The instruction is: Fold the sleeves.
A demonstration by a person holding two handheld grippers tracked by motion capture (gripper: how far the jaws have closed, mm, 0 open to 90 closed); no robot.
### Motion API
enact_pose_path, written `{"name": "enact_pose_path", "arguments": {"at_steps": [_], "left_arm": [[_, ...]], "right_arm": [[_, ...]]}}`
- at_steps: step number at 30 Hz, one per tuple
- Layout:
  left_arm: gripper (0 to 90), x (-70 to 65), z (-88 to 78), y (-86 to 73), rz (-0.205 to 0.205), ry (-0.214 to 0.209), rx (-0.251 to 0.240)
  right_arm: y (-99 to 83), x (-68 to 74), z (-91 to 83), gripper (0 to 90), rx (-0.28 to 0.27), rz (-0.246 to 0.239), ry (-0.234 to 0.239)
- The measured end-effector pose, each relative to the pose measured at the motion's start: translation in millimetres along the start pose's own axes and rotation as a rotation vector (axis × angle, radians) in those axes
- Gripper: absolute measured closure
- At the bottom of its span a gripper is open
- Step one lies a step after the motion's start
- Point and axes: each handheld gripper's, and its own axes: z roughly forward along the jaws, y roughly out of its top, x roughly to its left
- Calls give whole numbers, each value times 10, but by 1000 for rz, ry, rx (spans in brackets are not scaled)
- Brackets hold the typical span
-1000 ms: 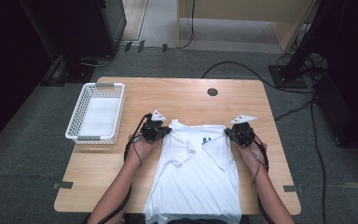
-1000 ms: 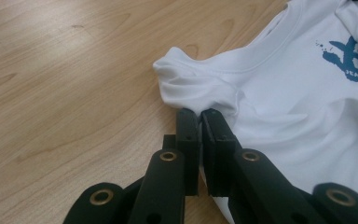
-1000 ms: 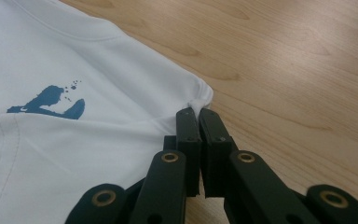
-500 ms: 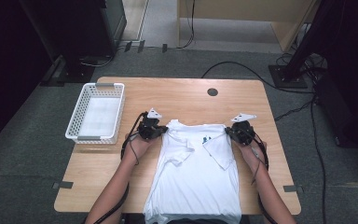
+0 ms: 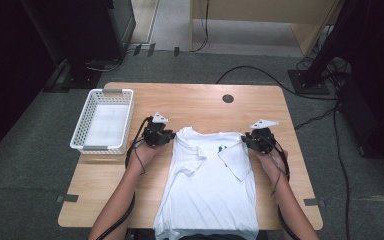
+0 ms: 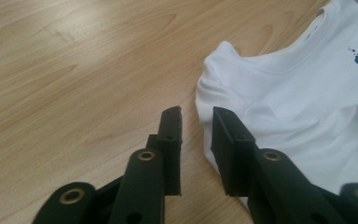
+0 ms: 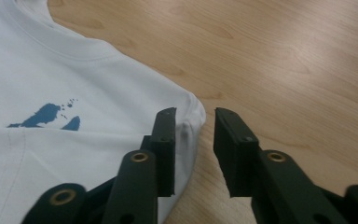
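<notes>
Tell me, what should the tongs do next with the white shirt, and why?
Probably lift both tongs away. The left tongs and right tongs have just been opening, nothing between them, and the shirt lies with both sleeves folded in on the table.

White T-shirt (image 5: 211, 190) (folded) between both grippers

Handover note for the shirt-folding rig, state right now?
Left gripper: jaws just opened, nothing between them, at the T-shirt's left shoulder edge.
Right gripper: jaws just opened, at the right shoulder corner, fabric edge below the gap, not pinched.
T-shirt lies flat mid-table, collar away from the person, both sleeves folded in over the body, hem at the near table edge.
White basket stands at the far left of the table.
Done: sleeve folds. Left, probably: fold the body up and move it to the basket.
</notes>
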Motion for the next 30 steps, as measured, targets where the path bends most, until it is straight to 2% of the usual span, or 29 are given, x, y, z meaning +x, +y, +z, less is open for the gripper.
{"name": "enact_pose_path", "arguments": {"at_steps": [3, 6, 12, 20, 30], "left_arm": [[697, 10, 30, 49, 5, -10, 0], [641, 35, 46, 90, -11, -24, -15], [581, 19, 97, 170, 15, -29, -14], [553, 21, 211, 232, 10, -46, -21], [523, -45, 337, 282, 62, -36, -4]], "right_arm": [[47, 3, 38, 675, 4, -15, 24], [92, 1, 78, 657, 5, -29, 40], [163, -10, 144, 648, 1, -40, 65], [225, 10, 241, 634, -12, -34, 86], [235, 57, 342, 601, 1, -59, 108]]}}
